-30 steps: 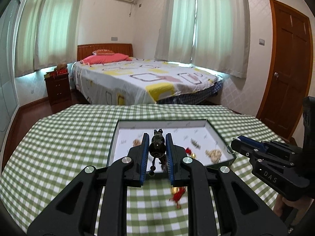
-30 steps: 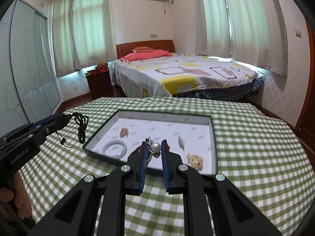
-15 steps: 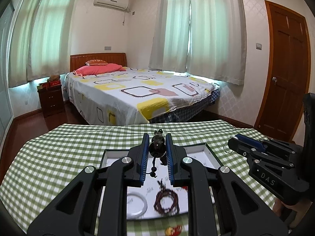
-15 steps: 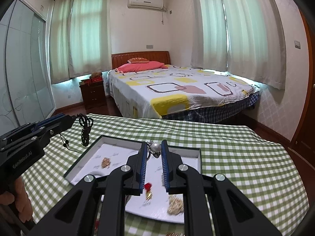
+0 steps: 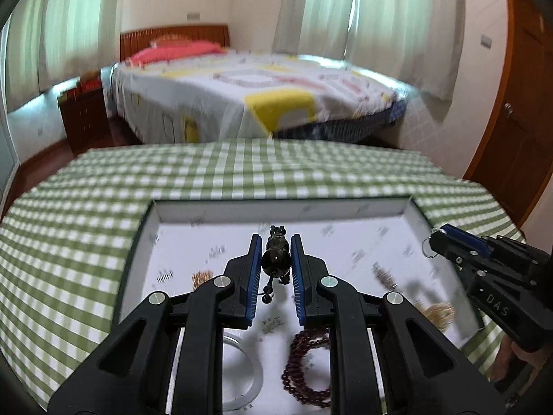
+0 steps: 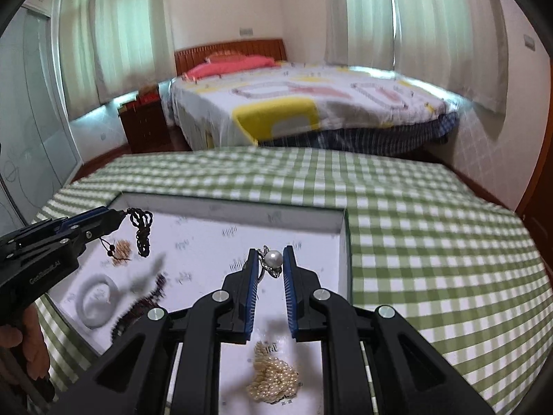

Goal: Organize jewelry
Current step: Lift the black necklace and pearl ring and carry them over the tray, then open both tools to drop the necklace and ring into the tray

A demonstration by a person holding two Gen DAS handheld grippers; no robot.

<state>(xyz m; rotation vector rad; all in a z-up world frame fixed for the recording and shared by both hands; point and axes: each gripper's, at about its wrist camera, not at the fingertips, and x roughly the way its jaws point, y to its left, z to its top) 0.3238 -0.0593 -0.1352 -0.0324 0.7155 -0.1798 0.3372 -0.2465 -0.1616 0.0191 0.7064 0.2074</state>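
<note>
A shallow white tray point(image 5: 276, 206) with a dark green rim lies on the green checked tablecloth point(image 5: 86, 228). My left gripper point(image 5: 275, 242) hangs over the tray's middle, shut on a dark pendant point(image 5: 275, 259) whose knotted cord point(image 6: 141, 230) dangles below the tip. My right gripper point(image 6: 270, 252) is over the tray's right half, shut on a pearl ring point(image 6: 273, 261). In the tray lie a white bangle point(image 6: 98, 299), a dark red bead bracelet point(image 5: 307, 363), a heap of small pearls point(image 6: 273, 377) and a small gold piece point(image 5: 202, 276).
The tablecloth point(image 6: 432, 242) spreads right of and behind the tray point(image 6: 224, 207). Beyond the table stand a bed point(image 5: 259, 103) and a dark nightstand point(image 5: 86, 117), with a wooden door point(image 5: 518, 121) at the right. A hand point(image 6: 27, 339) holds the left gripper's point(image 6: 119, 215) handle.
Both grippers have come forward and down over the tray, which now fills the lower part of both views. The pendant and the pearl ring stay clamped as before.
</note>
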